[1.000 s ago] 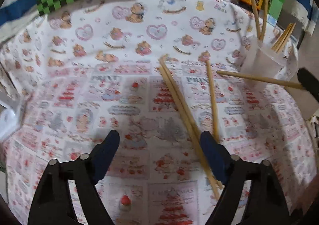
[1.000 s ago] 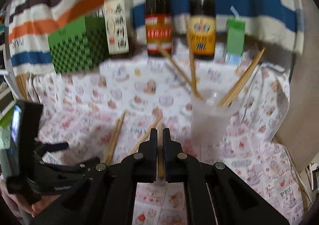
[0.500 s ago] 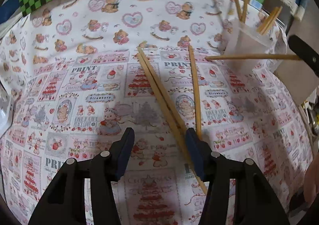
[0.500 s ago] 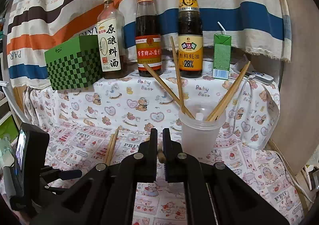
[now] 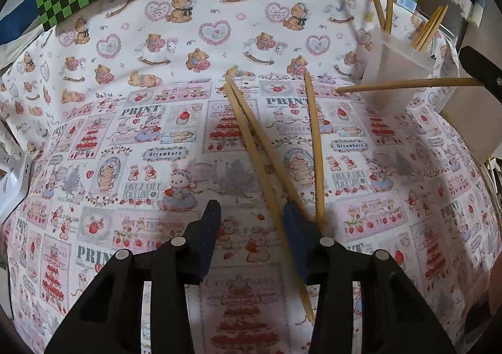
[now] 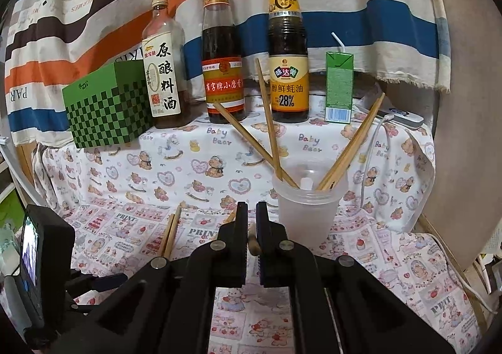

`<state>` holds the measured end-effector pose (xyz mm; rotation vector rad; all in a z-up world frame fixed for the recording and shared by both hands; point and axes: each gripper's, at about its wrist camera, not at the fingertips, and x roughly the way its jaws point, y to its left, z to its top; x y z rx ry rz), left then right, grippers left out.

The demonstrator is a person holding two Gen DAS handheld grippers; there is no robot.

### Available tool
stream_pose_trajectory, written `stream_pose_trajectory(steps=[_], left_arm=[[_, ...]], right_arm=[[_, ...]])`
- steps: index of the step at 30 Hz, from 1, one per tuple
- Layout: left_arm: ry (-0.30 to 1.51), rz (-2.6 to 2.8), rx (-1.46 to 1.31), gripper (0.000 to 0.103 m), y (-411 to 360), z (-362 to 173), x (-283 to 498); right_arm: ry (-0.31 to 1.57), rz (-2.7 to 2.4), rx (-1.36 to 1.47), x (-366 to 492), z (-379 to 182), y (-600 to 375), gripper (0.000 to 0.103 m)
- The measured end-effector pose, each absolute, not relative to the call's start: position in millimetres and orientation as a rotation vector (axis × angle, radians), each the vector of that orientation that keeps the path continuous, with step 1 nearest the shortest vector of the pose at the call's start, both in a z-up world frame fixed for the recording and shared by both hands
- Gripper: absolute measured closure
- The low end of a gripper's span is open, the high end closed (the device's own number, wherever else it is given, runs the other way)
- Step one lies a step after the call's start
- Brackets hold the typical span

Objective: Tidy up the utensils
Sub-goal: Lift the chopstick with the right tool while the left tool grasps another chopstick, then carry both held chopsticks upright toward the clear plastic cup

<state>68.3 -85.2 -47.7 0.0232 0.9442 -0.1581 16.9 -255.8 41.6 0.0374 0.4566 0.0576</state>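
A pair of wooden chopsticks (image 5: 251, 137) lies on the patterned cloth (image 5: 125, 134), with a single chopstick (image 5: 315, 147) just to its right. My left gripper (image 5: 251, 222) hovers over the pair's near end with its jaws closing. One stick runs between them close to the right finger (image 5: 298, 238), and the pads do not press it. My right gripper (image 6: 251, 219) is shut on another chopstick (image 5: 408, 84), held level in front of the frosted plastic cup (image 6: 309, 212). The cup holds several chopsticks (image 6: 269, 128).
Three sauce bottles (image 6: 222, 56) stand at the back against a striped cloth. A green checked box (image 6: 106, 112) is on their left and a green drink carton (image 6: 339, 87) on their right. A white cable (image 6: 370, 159) drapes down the table's right edge.
My left gripper's jaws have narrowed around the near end of the chopstick pair. The right gripper keeps its hold on its chopstick near the cup.
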Motion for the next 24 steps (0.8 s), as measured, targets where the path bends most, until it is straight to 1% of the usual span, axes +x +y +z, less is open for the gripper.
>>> stream_pose_trajectory(steps=[1,3,4,5,12,13,14,17,24], left_arm=[[0.946,-0.16,0.014,0.062,-85,-48,68],[0.958,-0.156,0.003,0.066,-83,-49,69],[0.965,-0.156,-0.01,0.069,-80,-49,69],[0.972,-0.155,-0.034,0.073,-77,-48,68],[0.993,-0.143,-0.132,0.088,-60,-49,71],[0.993,-0.142,-0.144,0.095,-57,-49,71],[0.997,-0.154,-0.157,0.098,-56,-50,71],[0.978,-0.155,-0.155,0.098,-54,-47,70],[0.7,-0.114,-0.078,0.099,-49,-3,43]], right_arm=[[0.456,0.057,0.037,17,42,-255,0.097],[0.451,0.054,0.036,17,42,-256,0.097],[0.448,0.051,0.035,17,42,-256,0.097],[0.443,0.046,0.037,16,42,-257,0.097],[0.4,0.04,0.047,10,47,-260,0.097],[0.392,0.041,0.046,9,48,-260,0.097],[0.379,0.042,0.046,8,49,-261,0.097],[0.357,0.045,0.046,4,53,-261,0.097],[0.349,0.041,0.064,2,55,-265,0.097]])
